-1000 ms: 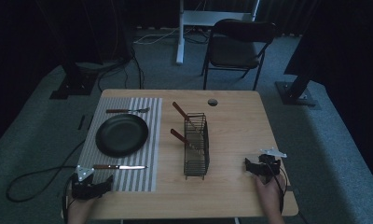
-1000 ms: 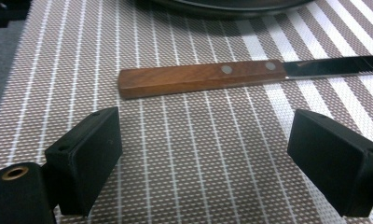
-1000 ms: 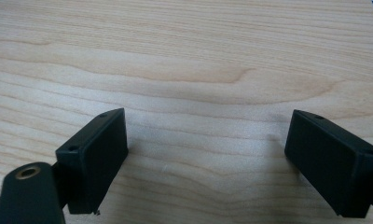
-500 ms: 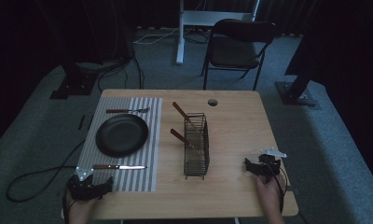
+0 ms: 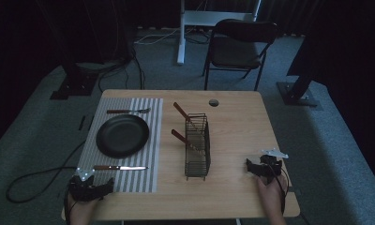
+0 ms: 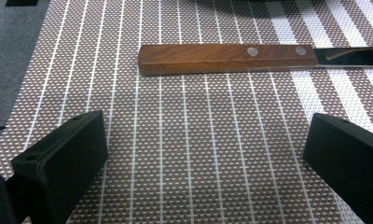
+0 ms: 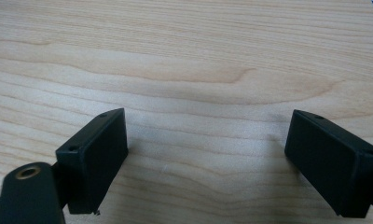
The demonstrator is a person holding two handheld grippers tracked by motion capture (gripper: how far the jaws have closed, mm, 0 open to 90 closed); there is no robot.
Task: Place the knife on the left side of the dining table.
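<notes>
Left gripper (image 6: 198,154): my jaws are spread wide, low over the striped placemat (image 6: 184,140), holding nothing.
Knife (image 6: 231,58): just beyond my jaws, wooden handle crosswise.
Advice: I should advance and straddle the handle (not the blade).
Right gripper (image 7: 208,158): spread, empty, over the bare table (image 7: 184,46).

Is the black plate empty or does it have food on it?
Empty. From the high view the black plate on the striped mat shows only its bare dark surface; the fork and knife lie beside it on the mat.

A dim studio or lab: grey carpet floor (image 5: 45,122), dark curtains, black stand bases (image 5: 300,95), trailing cables (image 5: 129,65), a black folding chair (image 5: 239,47).
</notes>
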